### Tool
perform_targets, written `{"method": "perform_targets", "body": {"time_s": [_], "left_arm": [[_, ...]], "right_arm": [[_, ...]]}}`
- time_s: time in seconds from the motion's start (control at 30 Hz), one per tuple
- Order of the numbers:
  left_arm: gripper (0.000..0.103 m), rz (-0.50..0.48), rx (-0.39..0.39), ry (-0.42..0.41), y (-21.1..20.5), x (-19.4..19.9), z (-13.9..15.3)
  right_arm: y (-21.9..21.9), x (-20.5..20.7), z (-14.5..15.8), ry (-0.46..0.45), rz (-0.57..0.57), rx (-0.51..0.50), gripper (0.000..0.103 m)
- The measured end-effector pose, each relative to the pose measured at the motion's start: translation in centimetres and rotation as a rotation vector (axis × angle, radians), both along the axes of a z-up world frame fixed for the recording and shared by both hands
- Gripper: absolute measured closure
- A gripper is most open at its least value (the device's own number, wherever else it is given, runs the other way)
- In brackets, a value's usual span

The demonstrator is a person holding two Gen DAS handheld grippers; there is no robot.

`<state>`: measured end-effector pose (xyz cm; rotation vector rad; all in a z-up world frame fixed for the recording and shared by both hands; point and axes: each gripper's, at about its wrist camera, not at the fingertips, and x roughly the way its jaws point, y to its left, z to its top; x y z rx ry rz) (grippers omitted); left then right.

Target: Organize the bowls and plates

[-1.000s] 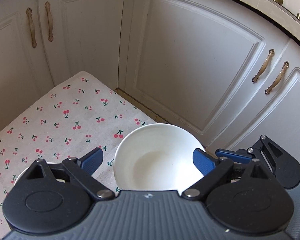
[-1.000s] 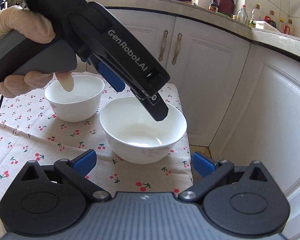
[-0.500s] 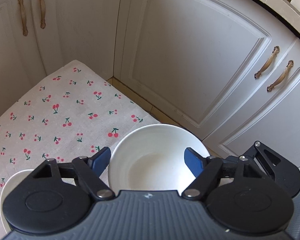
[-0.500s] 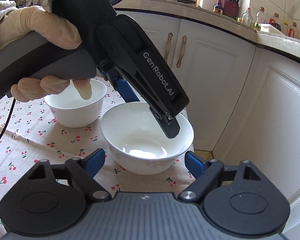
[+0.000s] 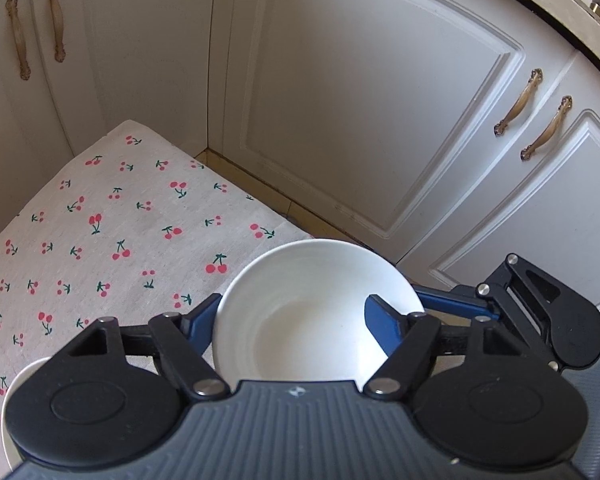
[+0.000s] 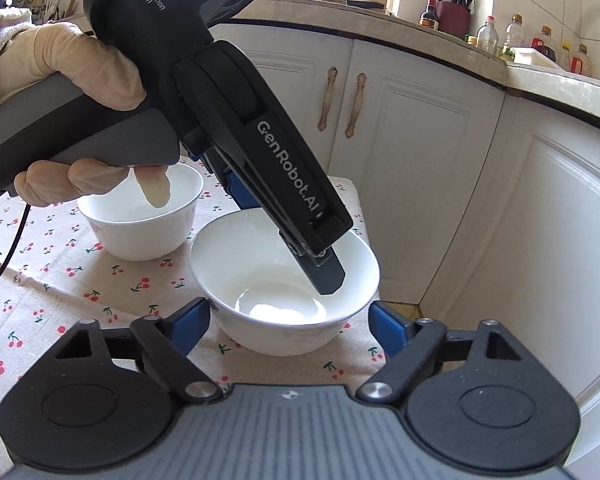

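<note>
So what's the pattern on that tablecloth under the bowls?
Small red cherries with green stems on a pale tablecloth, clearest in the left wrist view.

bowls (image 6: 284, 280): white; cloth (image 5: 112, 232): beige, red cherries; cabinets (image 5: 360, 100): white; pads (image 6: 190, 322): blue

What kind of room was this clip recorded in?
Most likely a home kitchen: white cabinet doors with ornate handles under a stone countertop, which carries sauce bottles and a holder of knives and scissors.

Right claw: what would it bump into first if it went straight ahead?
The near white bowl, probably its side. The right claw points at it, tips either side, not pressing; its jaws have just been opening. Depth is hard to judge.
</note>
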<state>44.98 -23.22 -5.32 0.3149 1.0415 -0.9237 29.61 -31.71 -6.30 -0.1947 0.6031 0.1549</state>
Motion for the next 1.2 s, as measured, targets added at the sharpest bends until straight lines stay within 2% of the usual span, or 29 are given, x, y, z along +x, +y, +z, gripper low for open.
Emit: {"method": "perform_targets", "body": {"time_s": [0.67, 1.2], "left_arm": [[0.028, -0.008, 0.014, -0.009, 0.3, -1.3, 0.5], [0.028, 0.021, -0.025, -0.045, 3.5, -8.0, 4.7]], "right_arm": [[0.1, -0.2, 1.2, 0.027, 0.027, 0.013, 0.013], [1.7, -5.7, 6.0, 0.023, 0.085, 0.044, 0.013]]}}
